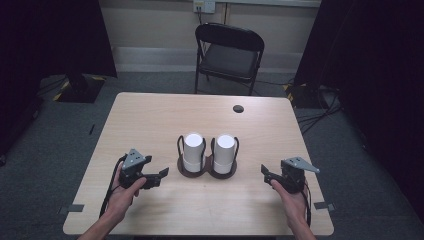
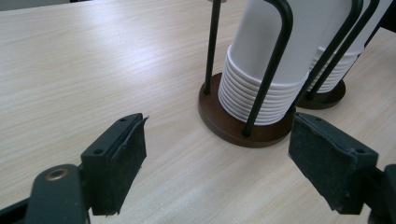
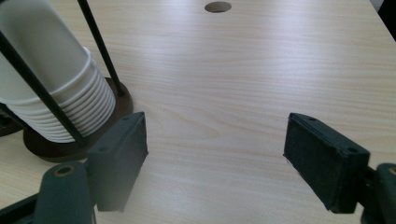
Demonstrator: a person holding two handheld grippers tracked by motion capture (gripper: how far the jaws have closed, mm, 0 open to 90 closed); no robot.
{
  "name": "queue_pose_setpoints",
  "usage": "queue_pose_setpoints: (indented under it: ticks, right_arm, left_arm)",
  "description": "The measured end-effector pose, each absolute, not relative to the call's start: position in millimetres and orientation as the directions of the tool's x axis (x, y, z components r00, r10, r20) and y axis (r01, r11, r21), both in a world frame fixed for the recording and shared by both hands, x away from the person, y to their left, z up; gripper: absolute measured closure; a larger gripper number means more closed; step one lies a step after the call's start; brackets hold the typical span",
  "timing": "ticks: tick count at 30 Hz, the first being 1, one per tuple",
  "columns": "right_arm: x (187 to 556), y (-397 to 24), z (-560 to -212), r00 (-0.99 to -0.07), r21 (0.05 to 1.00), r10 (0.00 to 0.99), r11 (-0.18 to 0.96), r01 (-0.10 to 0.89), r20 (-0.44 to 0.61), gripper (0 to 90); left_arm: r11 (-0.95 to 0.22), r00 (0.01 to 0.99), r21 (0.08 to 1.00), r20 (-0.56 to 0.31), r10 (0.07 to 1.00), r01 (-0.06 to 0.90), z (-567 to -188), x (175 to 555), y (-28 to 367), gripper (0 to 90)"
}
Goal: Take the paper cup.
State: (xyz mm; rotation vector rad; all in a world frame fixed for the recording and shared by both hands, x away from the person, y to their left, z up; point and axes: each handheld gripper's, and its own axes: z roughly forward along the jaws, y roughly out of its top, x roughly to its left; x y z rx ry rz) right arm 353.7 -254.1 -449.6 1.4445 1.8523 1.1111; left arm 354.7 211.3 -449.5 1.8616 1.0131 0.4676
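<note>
Two stacks of upside-down white paper cups stand side by side mid-table, the left stack (image 1: 193,148) and the right stack (image 1: 225,148), each inside a black wire holder on a round dark brown base (image 1: 186,171). My left gripper (image 1: 159,177) rests on the table left of them, open and holding nothing, aimed at the left stack (image 2: 261,60) and its base (image 2: 219,116). My right gripper (image 1: 266,175) sits on the table to the right of the stacks, open as well. In its view the right stack (image 3: 46,79) stands at the left, beyond its left jaw.
The light wooden table (image 1: 150,115) has a round cable hole (image 1: 238,108) near its far right edge. A black folding chair (image 1: 229,55) stands behind the table. Dark curtains hang on both sides of the room.
</note>
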Motion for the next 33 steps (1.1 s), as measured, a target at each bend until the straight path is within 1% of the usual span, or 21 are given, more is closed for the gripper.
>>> queue_pose_setpoints:
  ticks: [2, 4, 6, 10, 11, 12, 13, 16, 20, 24, 27, 29, 33]
  right_arm:
    - [353, -254, -447, -0.288, 0.852, 0.954, 0.085, 0.517, 0.079, 21.8]
    - [352, -251, -445, -0.296, 0.849, 0.953, 0.100, 0.519, 0.069, 23.0]
    - [350, -248, -444, -0.311, 0.846, 0.946, 0.091, 0.525, 0.091, 23.3]
    - [350, -242, -442, -0.341, 0.849, 0.934, 0.097, 0.520, 0.102, 25.1]
    - [351, -240, -441, -0.349, 0.850, 0.932, 0.102, 0.517, 0.100, 26.2]
    - [351, -239, -440, -0.358, 0.850, 0.928, 0.108, 0.515, 0.099, 30.1]
    - [351, -238, -440, -0.369, 0.851, 0.924, 0.111, 0.514, 0.103, 31.3]
    - [351, -237, -438, -0.423, 0.846, 0.898, 0.130, 0.518, 0.121, 33.2]
    - [351, -234, -433, -0.460, 0.855, 0.879, 0.138, 0.500, 0.127, 36.5]
    - [348, -231, -430, -0.477, 0.858, 0.869, 0.144, 0.493, 0.128, 36.1]
    - [345, -228, -427, -0.490, 0.864, 0.862, 0.142, 0.483, 0.132, 35.4]
    - [344, -226, -423, -0.503, 0.871, 0.856, 0.151, 0.467, 0.122, 33.9]
    - [344, -221, -418, -0.525, 0.880, 0.842, 0.154, 0.449, 0.121, 34.0]
  left_arm:
    - [-0.229, 0.594, 0.857, -0.107, 0.797, 0.461, -451, 355, 210, 18.7]
    - [-0.225, 0.598, 0.843, -0.137, 0.789, 0.489, -451, 356, 210, 18.6]
    - [-0.225, 0.599, 0.846, -0.133, 0.789, 0.484, -451, 356, 210, 18.7]
    - [-0.234, 0.600, 0.841, -0.128, 0.790, 0.487, -452, 356, 210, 20.2]
    - [-0.231, 0.601, 0.842, -0.131, 0.788, 0.487, -452, 356, 209, 20.4]
    - [-0.231, 0.601, 0.843, -0.130, 0.789, 0.486, -452, 357, 209, 20.5]
    - [-0.232, 0.600, 0.843, -0.128, 0.790, 0.485, -452, 356, 209, 20.6]
    - [-0.240, 0.607, 0.843, -0.124, 0.785, 0.482, -452, 355, 209, 21.0]
    - [-0.247, 0.606, 0.848, -0.106, 0.788, 0.469, -450, 353, 209, 21.1]
    - [-0.249, 0.605, 0.854, -0.094, 0.790, 0.457, -450, 350, 210, 21.0]
    - [-0.238, 0.608, 0.854, -0.111, 0.786, 0.464, -449, 348, 211, 21.3]
    - [-0.240, 0.611, 0.855, -0.109, 0.784, 0.460, -449, 348, 211, 21.3]
    - [-0.242, 0.612, 0.855, -0.107, 0.783, 0.458, -449, 350, 212, 21.3]
